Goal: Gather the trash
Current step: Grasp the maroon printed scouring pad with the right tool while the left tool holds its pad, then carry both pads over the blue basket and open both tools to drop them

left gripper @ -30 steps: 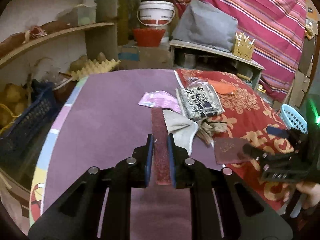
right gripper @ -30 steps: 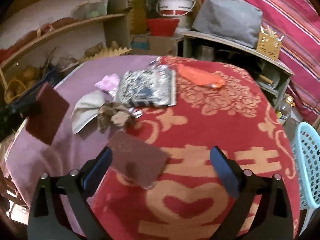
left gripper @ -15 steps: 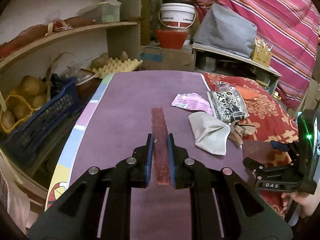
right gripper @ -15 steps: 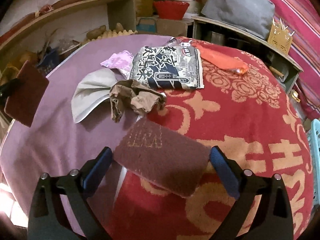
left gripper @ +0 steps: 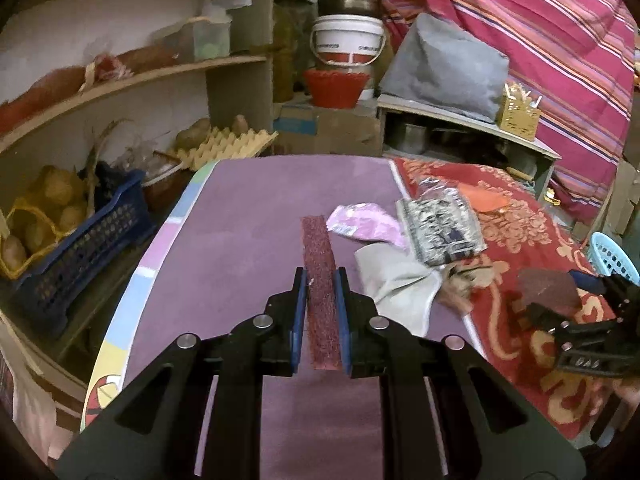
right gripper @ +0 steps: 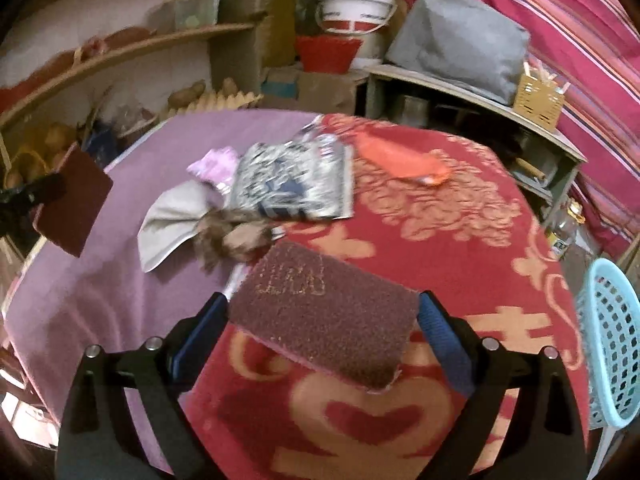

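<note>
**Two scouring pads up off the table, wrappers waiting beyond**

Far left of the left tongs (left gripper: 320,280), off the table (left gripper: 240,220) edge, sit a dark blue crate (left gripper: 80,248) and a yellow net of potatoes (left gripper: 36,220), with an egg tray (left gripper: 224,146) further back on the lower shelf. Straight ahead the purple cloth lies bare. Ahead and to the right of these tongs lie a pink wrapper (left gripper: 364,224), a grey cloth (left gripper: 400,292) and a black-and-white printed packet (left gripper: 440,228); its writing is too blurred to read.

Ahead of the right tongs (right gripper: 324,312) the same heap shows: the grey cloth, a crumpled brown paper (right gripper: 240,240) touching it, the printed packet behind, and an orange wrapper (right gripper: 400,160) further right on the red patterned cloth. A light blue basket (right gripper: 612,340) stands at the far right, beyond the table edge.

The left tongs are clenched on a dark red scouring pad (left gripper: 320,280), held edge-on between nearly closed jaws. The right tongs stand wide, gripping a second scouring pad (right gripper: 324,320) flat across its width, lifted clear of the red cloth. Pale stamped letters on its near-left top face cannot be made out. In the left view the right tongs' body carries small white lettering, unreadable.

A white bucket (left gripper: 348,46) at the back bears a red band with blurred print.
</note>
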